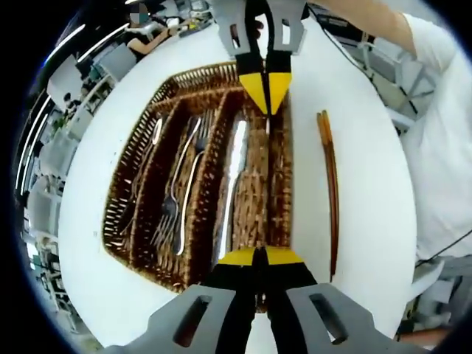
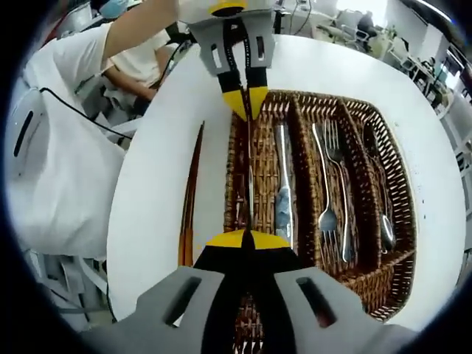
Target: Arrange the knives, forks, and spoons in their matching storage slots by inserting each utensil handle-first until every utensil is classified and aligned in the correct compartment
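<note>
Beside wicker tray (image 1: pixel 125 192): chopsticks (image 1: pixel 330 184), untouched.

Both views are bright and evenly lit. Ceiling strip lights (image 1: pixel 70 43) streak along the upper left of the left gripper view, and a window (image 2: pixel 361 9) glares at the top of the right gripper view. The white counter (image 1: pixel 369 177) is nearly blown out (shadows look faint and soft). The knife (image 1: pixel 234 166) glints hard. Fisheye bending curves the edges, where background detail seems blurred.

Woven wicker tray (image 2: pixel 383 155) — glossy metal cutlery (image 2: pixel 282 188)
</note>
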The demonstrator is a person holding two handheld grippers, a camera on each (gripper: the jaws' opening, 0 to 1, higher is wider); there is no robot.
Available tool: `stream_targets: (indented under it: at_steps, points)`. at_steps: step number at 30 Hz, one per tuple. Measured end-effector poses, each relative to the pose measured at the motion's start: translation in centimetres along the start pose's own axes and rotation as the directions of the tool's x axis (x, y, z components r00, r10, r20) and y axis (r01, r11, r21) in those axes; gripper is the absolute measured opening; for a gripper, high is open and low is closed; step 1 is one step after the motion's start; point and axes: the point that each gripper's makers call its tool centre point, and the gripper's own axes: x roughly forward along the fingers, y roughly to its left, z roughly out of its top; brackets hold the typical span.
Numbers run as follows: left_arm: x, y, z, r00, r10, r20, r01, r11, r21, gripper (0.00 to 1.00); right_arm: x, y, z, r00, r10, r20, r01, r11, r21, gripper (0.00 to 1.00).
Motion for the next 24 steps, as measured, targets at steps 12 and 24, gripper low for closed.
stream_targets:
  at_steps: [12,24]
  points:
    - [1.5,0.5,-0.3,0.999,-0.027,-0.021,0.027,1.000,-0.009,0.00,1.2,-0.6,-0.2,0.999,0.048,0.005,-0.048,0.999,-0.009,0.05]
    - [1.9,0.4,-0.5,0.999,-0.035,-0.021,0.035,0.999,-0.017,0.01,2.2,-0.2,-1.6,0.997,0.058,-0.052,-0.060,0.997,-0.044,0.04]
